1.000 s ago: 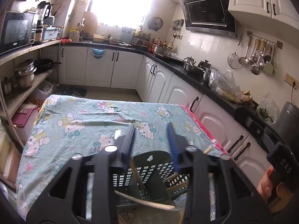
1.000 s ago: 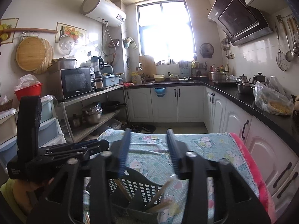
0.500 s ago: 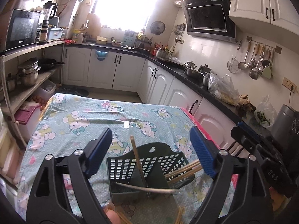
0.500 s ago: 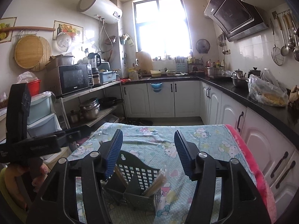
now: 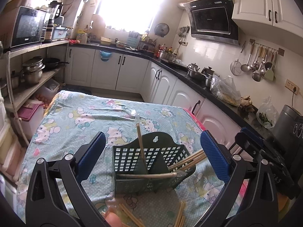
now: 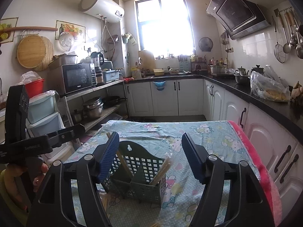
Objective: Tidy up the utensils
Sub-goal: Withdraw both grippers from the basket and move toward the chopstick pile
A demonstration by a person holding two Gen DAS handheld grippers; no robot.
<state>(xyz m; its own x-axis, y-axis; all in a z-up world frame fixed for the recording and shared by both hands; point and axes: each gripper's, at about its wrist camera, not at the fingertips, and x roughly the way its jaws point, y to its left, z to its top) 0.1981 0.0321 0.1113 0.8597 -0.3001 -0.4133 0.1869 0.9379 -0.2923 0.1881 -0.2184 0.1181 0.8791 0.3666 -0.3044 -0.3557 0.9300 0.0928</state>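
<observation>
A dark green perforated utensil basket (image 5: 151,162) stands on the cartoon-print tablecloth (image 5: 85,117); it also shows in the right wrist view (image 6: 140,172). One chopstick (image 5: 141,147) leans upright in its left part. A bundle of chopsticks (image 5: 189,160) leans out of its right part, and one lies across the rim. Loose chopsticks (image 5: 130,215) lie on the cloth in front. My left gripper (image 5: 151,155) is open and empty, just before the basket. My right gripper (image 6: 150,157) is open and empty above it.
White cabinets with a black counter (image 5: 189,71) run along the back and right. Open shelves with pots and a microwave (image 5: 26,28) stand at the left. A red cloth edge (image 6: 251,151) marks the table's right side. The other hand-held gripper (image 6: 28,143) shows at the left.
Both grippers have opened wide and pulled back from the basket, letting go of the chopsticks, which now rest in the basket.
</observation>
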